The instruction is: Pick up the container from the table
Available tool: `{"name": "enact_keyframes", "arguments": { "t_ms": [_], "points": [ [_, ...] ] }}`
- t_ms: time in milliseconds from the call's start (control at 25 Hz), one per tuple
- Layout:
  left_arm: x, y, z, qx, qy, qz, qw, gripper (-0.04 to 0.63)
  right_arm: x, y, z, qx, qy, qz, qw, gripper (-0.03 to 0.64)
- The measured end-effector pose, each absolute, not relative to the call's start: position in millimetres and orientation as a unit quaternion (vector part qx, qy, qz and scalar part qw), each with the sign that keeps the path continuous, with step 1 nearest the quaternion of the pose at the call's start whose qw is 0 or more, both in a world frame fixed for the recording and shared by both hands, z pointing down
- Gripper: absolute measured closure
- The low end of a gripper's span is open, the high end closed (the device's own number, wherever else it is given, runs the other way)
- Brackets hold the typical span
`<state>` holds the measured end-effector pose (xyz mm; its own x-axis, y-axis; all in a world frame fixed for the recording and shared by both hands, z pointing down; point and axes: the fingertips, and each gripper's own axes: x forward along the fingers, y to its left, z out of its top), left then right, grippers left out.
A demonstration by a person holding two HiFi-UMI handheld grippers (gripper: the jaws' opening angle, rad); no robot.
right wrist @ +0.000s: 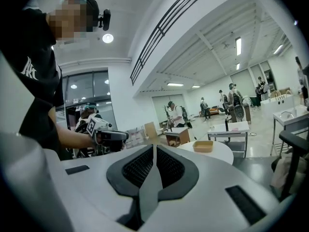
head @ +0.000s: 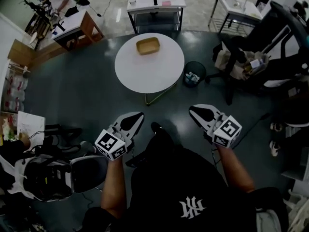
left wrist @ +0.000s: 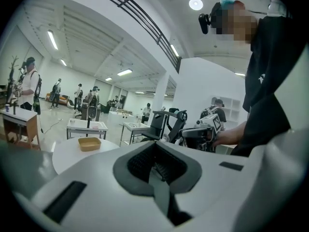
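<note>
A shallow tan container (head: 147,46) sits on the far half of a round white table (head: 149,69). It also shows small in the left gripper view as the container (left wrist: 89,144) and in the right gripper view as the container (right wrist: 203,146). My left gripper (head: 137,118) and right gripper (head: 195,111) are both shut and empty, held in front of the person, well short of the table. Each one points toward it. In the left gripper view the left gripper (left wrist: 155,154) has its jaws pressed together; the right gripper (right wrist: 153,151) looks the same in its own view.
A black waste bin (head: 194,74) stands right of the table. A white metal cart (head: 155,6) is behind it, a wooden desk (head: 77,30) at far left, office chairs (head: 251,52) at right. A black-and-white chair (head: 53,175) sits by the person's left side. Cables lie on the dark floor.
</note>
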<state>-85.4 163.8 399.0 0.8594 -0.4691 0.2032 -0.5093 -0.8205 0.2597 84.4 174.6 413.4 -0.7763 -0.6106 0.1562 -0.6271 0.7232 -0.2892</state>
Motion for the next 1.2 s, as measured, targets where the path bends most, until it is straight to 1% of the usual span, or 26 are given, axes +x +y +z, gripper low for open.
{"name": "enact_keyframes", "arguments": {
  "t_ms": [280, 640, 840, 960, 1200],
  "points": [
    [-109, 79, 397, 0.952, -0.251, 0.059, 0.163, 0.591, 57, 83, 411, 0.320, -0.932, 0.162, 0.047, 0.571],
    [-144, 3, 398, 0.952, -0.244, 0.058, 0.174, 0.591, 39, 5, 403, 0.335, -0.926, 0.172, 0.038, 0.569],
    [-152, -28, 410, 0.953, -0.248, 0.048, 0.168, 0.591, 31, -20, 402, 0.329, -0.926, 0.181, 0.034, 0.570],
    [-151, -43, 412, 0.947, -0.260, 0.045, 0.185, 0.591, 25, -37, 409, 0.317, -0.930, 0.184, 0.037, 0.570],
    [-146, -74, 413, 0.934, -0.298, 0.060, 0.190, 0.591, 21, -87, 413, 0.270, -0.942, 0.195, 0.031, 0.569]
  ]
}}
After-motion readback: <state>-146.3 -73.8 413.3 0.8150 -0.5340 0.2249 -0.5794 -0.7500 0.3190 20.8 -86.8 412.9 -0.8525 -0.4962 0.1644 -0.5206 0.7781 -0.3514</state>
